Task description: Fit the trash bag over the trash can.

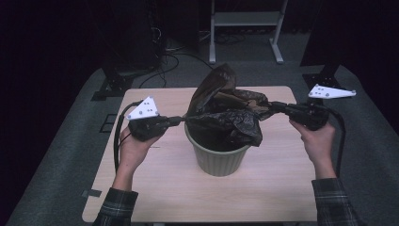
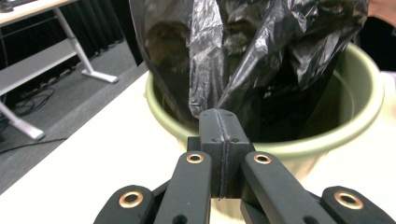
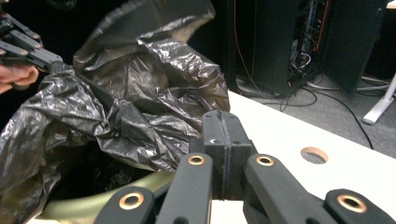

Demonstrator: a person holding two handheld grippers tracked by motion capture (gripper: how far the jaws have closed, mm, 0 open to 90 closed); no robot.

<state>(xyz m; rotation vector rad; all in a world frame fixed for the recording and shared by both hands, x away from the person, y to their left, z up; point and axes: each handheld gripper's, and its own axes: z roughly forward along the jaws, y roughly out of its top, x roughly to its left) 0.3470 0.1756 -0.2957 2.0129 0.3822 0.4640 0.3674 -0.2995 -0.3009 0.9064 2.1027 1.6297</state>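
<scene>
The black bag [image 1: 230, 115] hangs stretched over the green bin [image 1: 219, 157] on the desk [image 1: 268, 188], left fingers [image 1: 181, 119] and right fingers [image 1: 273, 107] clamped on opposite edges (mouth spanning left-right), bin directly below.

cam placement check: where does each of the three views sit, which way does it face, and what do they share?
High view: above the person's side, facing forward and down at the table; forearms, hands, left gripper, right gripper.
Left gripper view: rides the left gripper, facing the green bin; shut jaws.
Right gripper view: rides the right gripper; shut jaws.
Shared: black bag, pinched by both.
</scene>
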